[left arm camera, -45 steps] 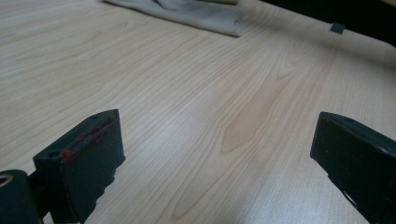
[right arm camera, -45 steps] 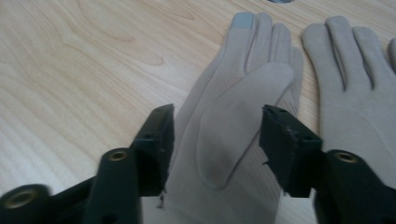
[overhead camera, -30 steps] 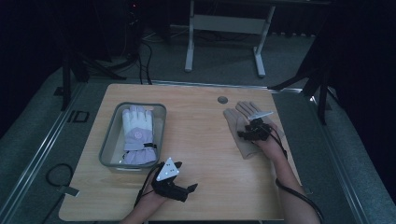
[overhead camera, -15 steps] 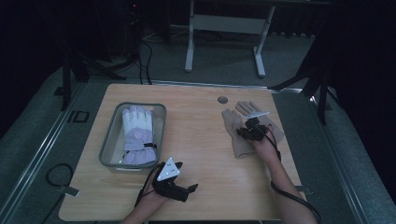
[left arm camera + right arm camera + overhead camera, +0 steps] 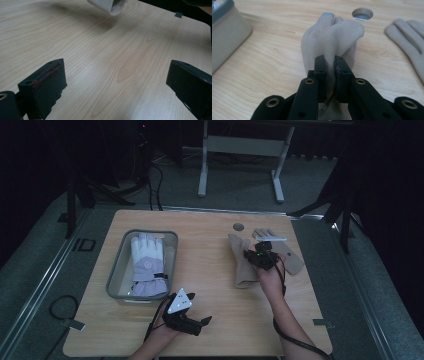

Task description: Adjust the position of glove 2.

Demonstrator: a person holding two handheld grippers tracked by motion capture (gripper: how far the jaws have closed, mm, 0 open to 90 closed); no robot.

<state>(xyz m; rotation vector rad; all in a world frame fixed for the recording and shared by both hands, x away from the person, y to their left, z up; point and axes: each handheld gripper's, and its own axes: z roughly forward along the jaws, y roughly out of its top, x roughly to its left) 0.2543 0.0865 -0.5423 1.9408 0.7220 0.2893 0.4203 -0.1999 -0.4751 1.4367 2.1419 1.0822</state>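
Right claw (image 5: 330, 75) pinches a beige glove (image 5: 332, 37); a second glove (image 5: 409, 42) lies beside

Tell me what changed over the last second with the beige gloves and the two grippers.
The right gripper has just been closing and now pinches a fold of one beige glove, bunching it up. The other beige glove stays flat, the left gripper stays open near the table's front edge, and the white glove stays in the tray.
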